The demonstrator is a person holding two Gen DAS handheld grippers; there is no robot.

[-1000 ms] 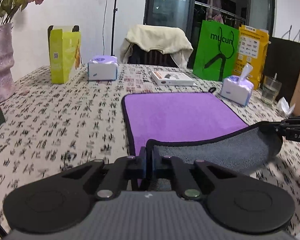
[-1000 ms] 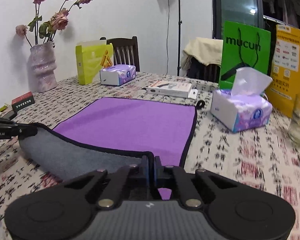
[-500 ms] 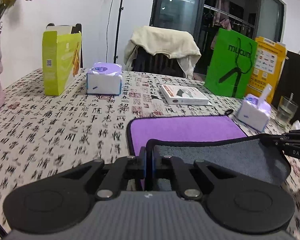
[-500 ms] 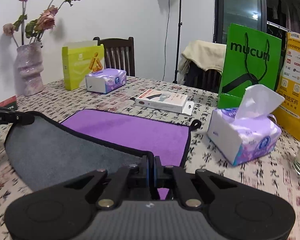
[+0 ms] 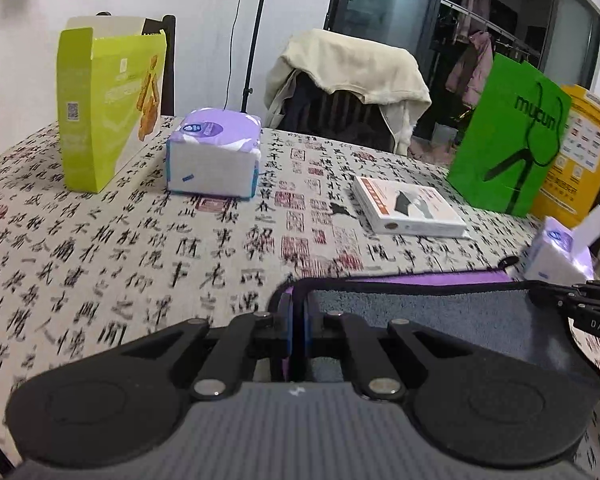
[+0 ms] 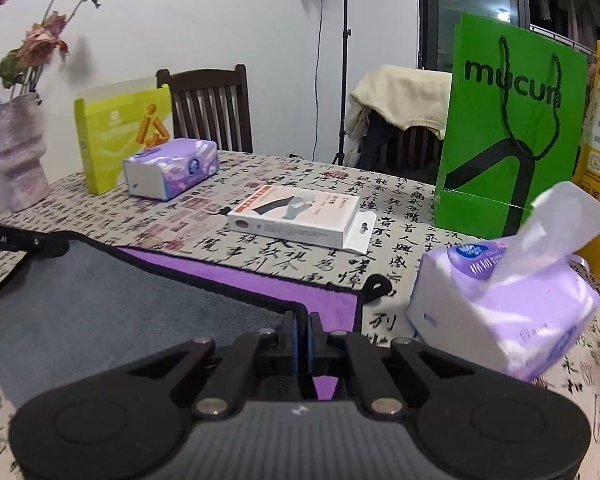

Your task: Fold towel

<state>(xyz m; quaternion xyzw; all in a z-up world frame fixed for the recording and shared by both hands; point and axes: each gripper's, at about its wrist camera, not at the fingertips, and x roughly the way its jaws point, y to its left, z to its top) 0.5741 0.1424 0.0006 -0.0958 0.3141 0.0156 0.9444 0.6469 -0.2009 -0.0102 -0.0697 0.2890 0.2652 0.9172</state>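
A towel, purple on one face and grey on the other with black trim, lies on the table. Its near half is lifted and carried over the far half, grey side up point(image 5: 440, 320) point(image 6: 112, 304). Only a purple strip point(image 5: 432, 279) point(image 6: 268, 280) shows beyond the lifted edge. My left gripper point(image 5: 298, 312) is shut on the towel's left near corner. My right gripper point(image 6: 302, 330) is shut on the right near corner. Each gripper shows at the edge of the other's view: right gripper point(image 5: 580, 304), left gripper point(image 6: 24, 240).
On the patterned tablecloth point(image 5: 140, 248) stand a lime box point(image 5: 108, 104), a tissue pack point(image 5: 214, 156), a flat white box point(image 5: 408, 210), a green bag point(image 5: 504, 140), a yellow bag point(image 5: 580, 152) and an open tissue pack point(image 6: 504, 304) close by the towel's right edge. A vase point(image 6: 18, 152) stands far left.
Both grippers have carried the towel's near edge forward over the far half. Much less purple shows now, and the far objects look closer.
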